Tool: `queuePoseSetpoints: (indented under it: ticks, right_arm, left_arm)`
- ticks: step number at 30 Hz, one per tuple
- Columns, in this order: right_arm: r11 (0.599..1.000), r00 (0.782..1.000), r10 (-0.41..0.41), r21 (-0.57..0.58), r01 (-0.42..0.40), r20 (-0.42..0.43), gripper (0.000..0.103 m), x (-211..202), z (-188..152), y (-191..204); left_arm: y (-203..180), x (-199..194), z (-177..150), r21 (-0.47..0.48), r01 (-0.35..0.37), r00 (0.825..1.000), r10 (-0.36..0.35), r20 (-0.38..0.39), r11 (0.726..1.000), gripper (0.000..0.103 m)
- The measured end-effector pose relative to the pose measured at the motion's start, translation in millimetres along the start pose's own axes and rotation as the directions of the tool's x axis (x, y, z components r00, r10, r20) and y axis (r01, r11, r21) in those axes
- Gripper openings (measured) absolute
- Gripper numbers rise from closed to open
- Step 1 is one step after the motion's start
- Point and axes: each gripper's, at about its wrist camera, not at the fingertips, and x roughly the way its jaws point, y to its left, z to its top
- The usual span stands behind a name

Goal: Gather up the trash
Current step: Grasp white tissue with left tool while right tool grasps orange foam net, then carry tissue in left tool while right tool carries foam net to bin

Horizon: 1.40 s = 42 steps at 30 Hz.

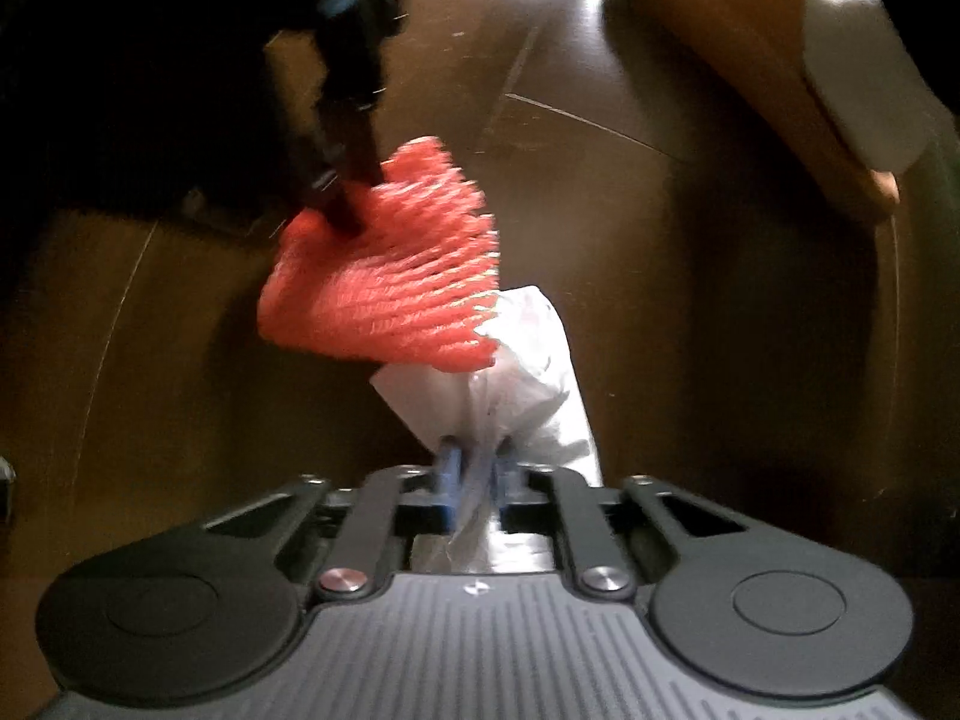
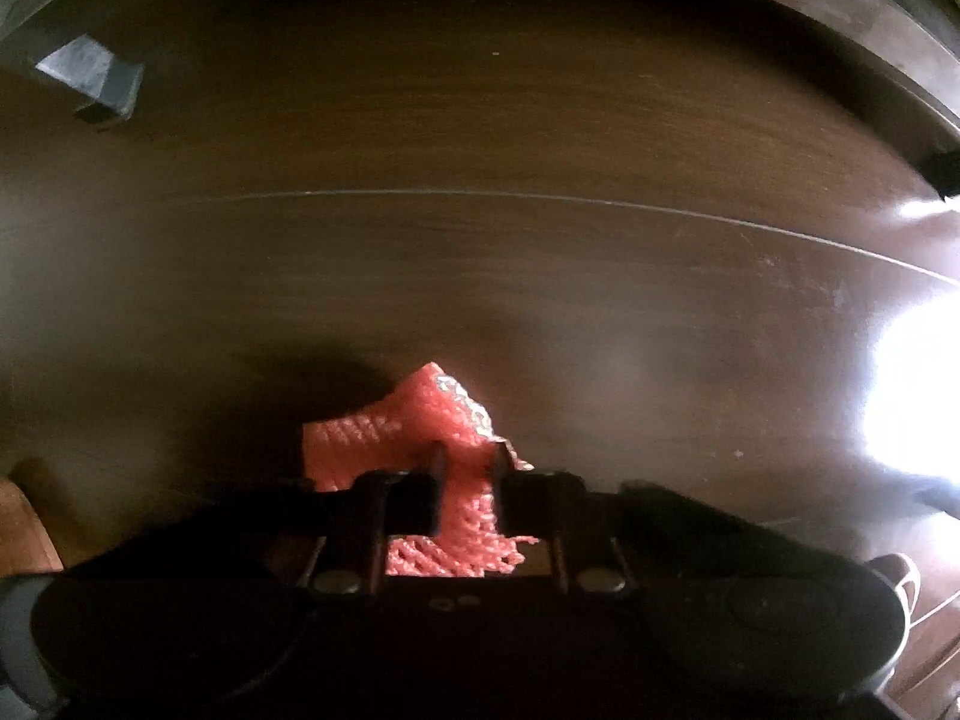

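Observation:
My left gripper is shut on a crumpled white plastic bag held above the dark wooden floor. My right gripper is shut on a piece of red foam netting. In the left wrist view the right gripper comes down from the upper left and holds the red netting right over the top of the white bag, overlapping its upper edge. Whether the netting touches the bag I cannot tell.
Dark wooden floorboards fill both views. A person's leg with a white garment is at the upper right of the left wrist view. A grey furniture foot stands at the upper left of the right wrist view. Bright glare lies at the right.

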Motion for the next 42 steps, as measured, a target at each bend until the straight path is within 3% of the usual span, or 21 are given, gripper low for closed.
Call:
queuePoseSetpoints:
  ticks: [3, 9, 16, 21, 25, 31, 34, 42]
  right_arm:
    - [0.998, 0.999, 0.029, 0.062, -0.03, 0.017, 0.007, -12, 1, -16]
    - [0.986, 0.998, -0.004, 0.167, -0.006, 0.063, 0.006, -58, 5, -50]
    - [0.975, 0.983, -0.046, 0.222, 0.006, 0.178, 0.006, -151, 0, -64]
    - [0.984, 0.949, -0.051, 0.176, -0.005, 0.311, 0.006, -242, -17, -60]
    - [0.988, 0.902, -0.059, 0.154, -0.009, 0.428, 0.006, -318, -50, -70]
    - [0.981, 0.812, -0.09, 0.193, -0.029, 0.576, 0.006, -412, -93, -99]
    - [0.979, 0.757, -0.121, 0.205, -0.018, 0.642, 0.006, -459, -123, -106]
    - [0.971, 0.612, -0.178, 0.237, -0.016, 0.77, 0.006, -551, -197, -123]
  left_arm:
    - [9, -4, 2, -0.039, 0.008, 1.0, -0.008, -0.003, 0.999, 0.003]
    - [18, -43, 4, -0.029, -0.001, 0.999, 0.002, 0.043, 1.0, 0.003]
    - [38, -121, 13, -0.093, -0.021, 0.993, 0.031, 0.112, 0.995, 0.003]
    - [42, -197, 28, -0.12, -0.045, 0.979, 0.068, 0.19, 0.992, 0.003]
    - [40, -259, 47, -0.141, -0.071, 0.959, 0.107, 0.263, 0.987, 0.003]
    - [33, -355, 62, -0.231, -0.099, 0.912, 0.181, 0.368, 0.968, 0.003]
    - [16, -398, 67, -0.275, -0.108, 0.883, 0.219, 0.415, 0.955, 0.003]
    - [-34, -508, 96, -0.291, -0.151, 0.784, 0.294, 0.547, 0.945, 0.003]
